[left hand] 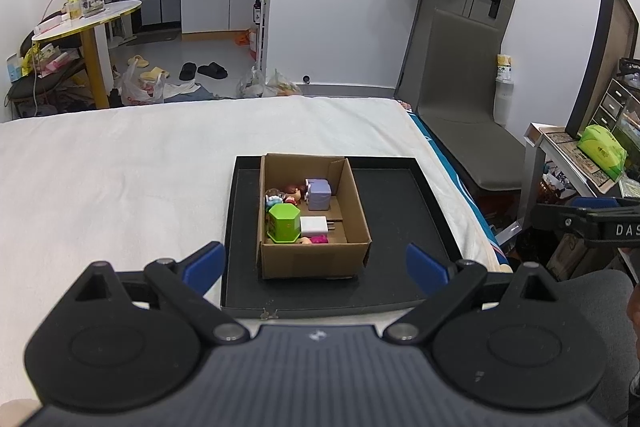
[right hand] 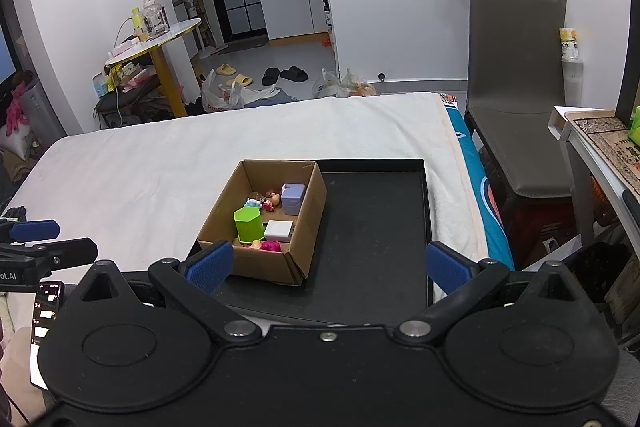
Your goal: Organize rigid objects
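Ahead of both spread, empty hand-held grippers, left [left hand: 314, 265] and right [right hand: 326, 263], the cardboard box [left hand: 312, 251] holding the green container [left hand: 283, 223] sits in the black tray [left hand: 400, 227]; whichever reaches should descend vertically, clear of the walls.

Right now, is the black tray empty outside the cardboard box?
Yes. Outside the cardboard box, the black tray shows only bare black floor; every small item sits inside the box.
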Available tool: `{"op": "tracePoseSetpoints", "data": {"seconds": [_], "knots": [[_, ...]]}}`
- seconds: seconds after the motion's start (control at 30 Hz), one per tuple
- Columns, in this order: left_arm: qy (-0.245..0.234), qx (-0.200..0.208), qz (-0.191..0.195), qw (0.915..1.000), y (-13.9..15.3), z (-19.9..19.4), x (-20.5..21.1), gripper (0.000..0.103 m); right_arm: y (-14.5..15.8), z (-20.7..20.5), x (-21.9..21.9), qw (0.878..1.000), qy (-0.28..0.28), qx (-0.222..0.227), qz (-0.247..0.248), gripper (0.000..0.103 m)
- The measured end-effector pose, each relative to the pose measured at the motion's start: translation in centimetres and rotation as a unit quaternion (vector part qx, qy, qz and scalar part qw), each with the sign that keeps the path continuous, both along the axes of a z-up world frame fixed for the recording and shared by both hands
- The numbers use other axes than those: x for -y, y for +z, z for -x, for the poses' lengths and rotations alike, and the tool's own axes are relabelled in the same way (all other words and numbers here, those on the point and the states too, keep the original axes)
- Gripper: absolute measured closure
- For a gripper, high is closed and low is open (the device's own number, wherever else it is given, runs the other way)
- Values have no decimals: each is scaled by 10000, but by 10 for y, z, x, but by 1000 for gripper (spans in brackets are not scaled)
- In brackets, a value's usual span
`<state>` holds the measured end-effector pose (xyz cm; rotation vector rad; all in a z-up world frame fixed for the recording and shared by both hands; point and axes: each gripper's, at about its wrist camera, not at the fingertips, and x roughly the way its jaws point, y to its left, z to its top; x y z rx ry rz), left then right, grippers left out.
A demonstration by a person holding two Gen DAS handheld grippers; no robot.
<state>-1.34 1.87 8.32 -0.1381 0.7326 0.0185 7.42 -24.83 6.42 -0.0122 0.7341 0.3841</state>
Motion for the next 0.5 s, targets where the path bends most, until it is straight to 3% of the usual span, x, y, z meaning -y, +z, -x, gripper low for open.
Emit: {"op": "tracePoseSetpoints", "data": {"seconds": [0.5], "knots": [[-12, 19, -7, 10000, -3, -2, 0, 7, -2, -2, 2, 10000, -21, -39, 10, 0]]}}
